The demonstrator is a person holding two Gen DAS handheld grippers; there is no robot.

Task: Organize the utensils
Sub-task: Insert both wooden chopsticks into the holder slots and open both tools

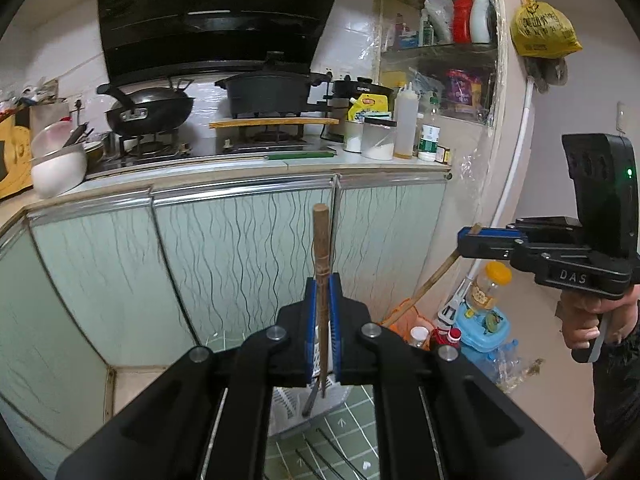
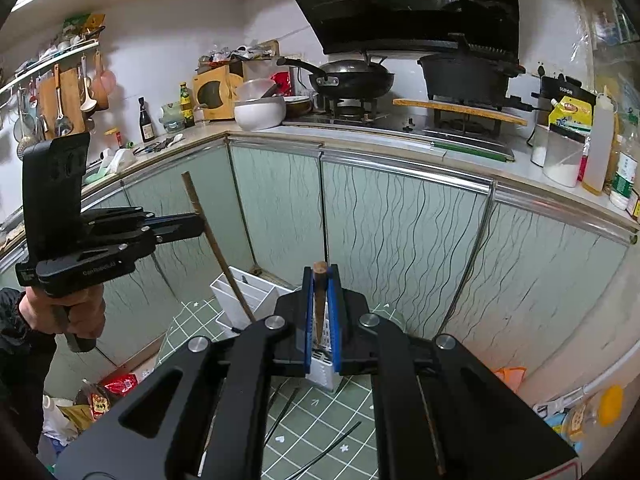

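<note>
Green kitchen cupboards point(image 1: 240, 260) filled the background, with a stove and pots on the counter above them. Down on a green mat point(image 2: 320, 420) stood a white holder point(image 2: 244, 292) with slots.

Each hand held one brown wooden chopstick. The left gripper point(image 1: 322, 320) was squeezed tight on the left chopstick point(image 1: 321, 248), which stuck up toward 12 o'clock and hung down below the jaws. The right gripper point(image 2: 322, 312) was pinched on the right chopstick point(image 2: 319, 280), with only a short bit poking out on top. Seen from the left wrist, the right gripper sat far off at 3 o'clock.

Some thin black sticks point(image 2: 320, 448) lay on the mat at 6 o'clock.

It looked like the carrying step: both chopsticks were up in the air, not yet put away. Next, each tip probably needed to be lined up over a slot in the holder, lowered in, and then let go.
</note>
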